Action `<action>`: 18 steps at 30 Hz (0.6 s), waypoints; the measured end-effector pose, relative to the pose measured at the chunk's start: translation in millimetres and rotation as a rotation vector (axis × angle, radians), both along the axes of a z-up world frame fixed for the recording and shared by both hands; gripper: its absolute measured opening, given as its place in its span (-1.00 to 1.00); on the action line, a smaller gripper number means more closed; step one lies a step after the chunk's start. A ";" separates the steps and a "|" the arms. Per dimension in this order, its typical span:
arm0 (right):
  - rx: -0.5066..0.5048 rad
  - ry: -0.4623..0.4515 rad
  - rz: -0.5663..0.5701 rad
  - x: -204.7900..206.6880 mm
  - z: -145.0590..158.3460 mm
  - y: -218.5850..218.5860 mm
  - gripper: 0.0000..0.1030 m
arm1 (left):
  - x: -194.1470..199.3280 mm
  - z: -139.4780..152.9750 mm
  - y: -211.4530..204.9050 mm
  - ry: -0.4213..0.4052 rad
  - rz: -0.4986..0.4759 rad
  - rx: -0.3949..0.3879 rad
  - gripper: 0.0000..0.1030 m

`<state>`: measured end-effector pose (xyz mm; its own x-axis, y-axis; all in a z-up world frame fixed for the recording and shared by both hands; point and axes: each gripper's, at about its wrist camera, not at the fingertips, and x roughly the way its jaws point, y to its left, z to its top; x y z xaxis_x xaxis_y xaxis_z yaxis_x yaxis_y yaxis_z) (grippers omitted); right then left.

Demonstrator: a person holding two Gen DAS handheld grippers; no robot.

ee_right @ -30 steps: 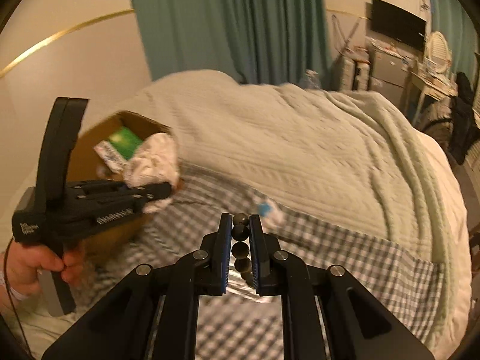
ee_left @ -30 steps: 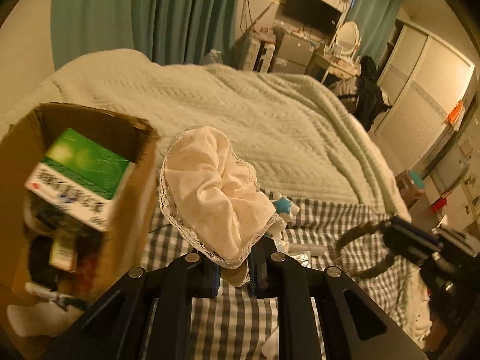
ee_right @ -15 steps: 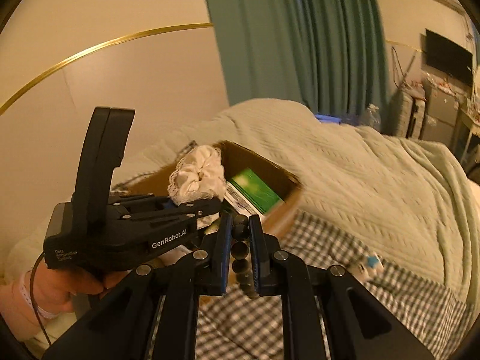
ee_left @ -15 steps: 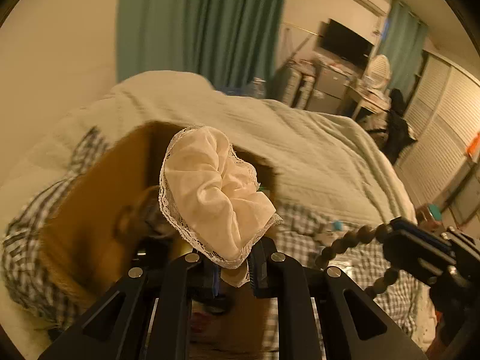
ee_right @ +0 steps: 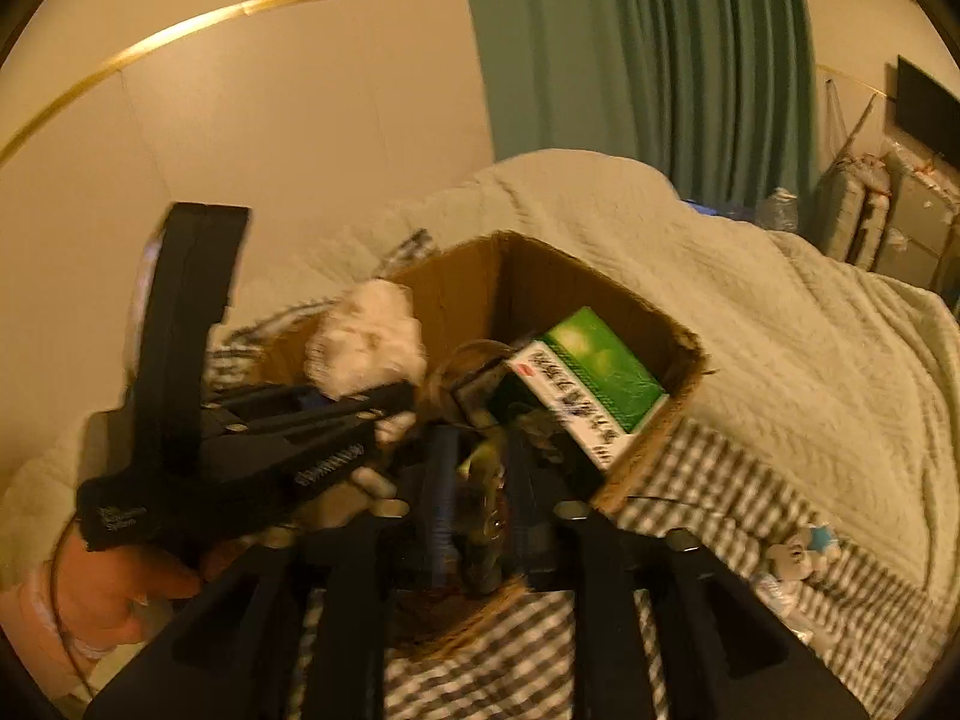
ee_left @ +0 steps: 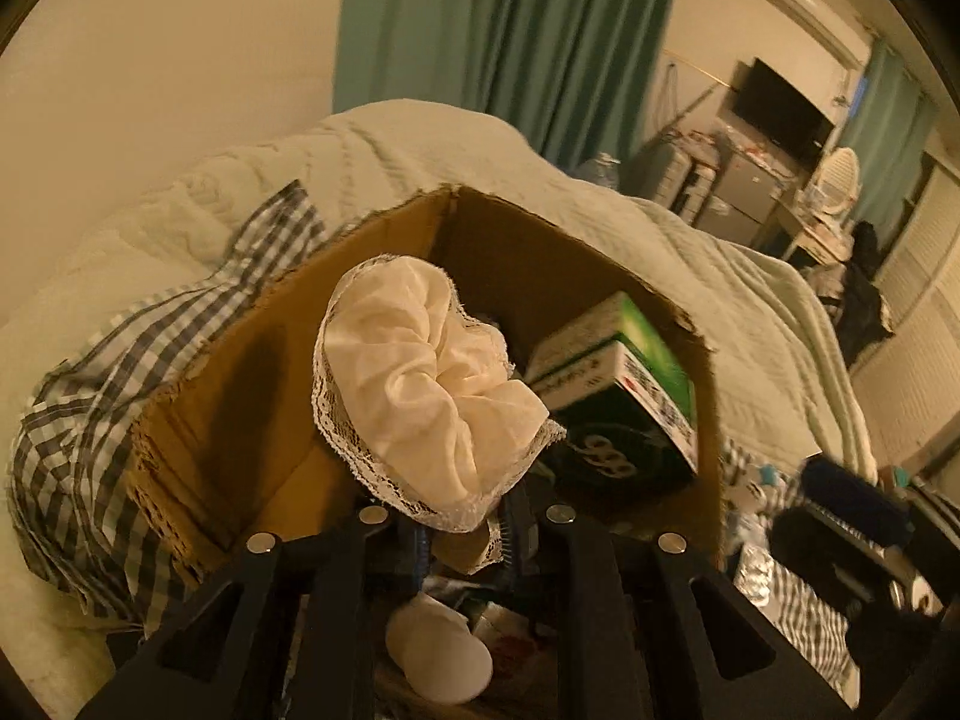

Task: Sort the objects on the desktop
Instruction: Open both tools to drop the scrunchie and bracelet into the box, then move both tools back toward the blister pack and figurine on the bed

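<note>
Left wrist view: scrunchie [ee_left: 420,384] stands upright over box [ee_left: 240,396], left gripper [ee_left: 465,531] jaws just spreading, lace hem between; right gripper [ee_right: 477,480] angled down, spread, empty.

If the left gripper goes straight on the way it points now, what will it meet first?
Probably the inside of the cardboard box. The left gripper, with the white scrunchie between its fingers, points down into the open box; depth is unclear.

Left gripper [ee_left: 465,531]: angled downward, jaws just been opening, cream frilled cloth between them
Right gripper [ee_right: 477,501]: angled downward, jaws just been opening, gap between the pads, blurred; whether anything is held cannot be told
Left hand [ee_right: 114,588]: wrapped around the left gripper's handle, low at left in the right wrist view
</note>
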<state>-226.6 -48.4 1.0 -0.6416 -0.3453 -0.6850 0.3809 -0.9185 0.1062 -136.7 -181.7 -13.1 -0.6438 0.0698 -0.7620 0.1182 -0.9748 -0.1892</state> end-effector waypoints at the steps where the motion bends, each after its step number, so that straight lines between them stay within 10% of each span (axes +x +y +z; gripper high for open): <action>1: 0.032 0.019 -0.018 -0.6 -0.6 2.0 -0.18 | -2.5 -0.4 -0.6 -0.007 0.015 0.001 -0.36; 4: 0.043 0.036 -0.030 -2.4 0.5 12.4 -0.17 | -3.7 2.5 0.2 0.005 0.055 0.015 0.11; 18: 0.030 -0.046 -0.358 31.1 -14.7 169.5 -0.17 | 18.0 19.6 109.4 0.015 -0.141 -0.025 0.42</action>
<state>-195.5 121.1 -13.7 -0.6866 -0.0836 -0.7222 0.0304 -0.9958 0.0864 -118.7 -72.3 6.5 -0.6402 0.1418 -0.7550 -0.0228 -0.9859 -0.1658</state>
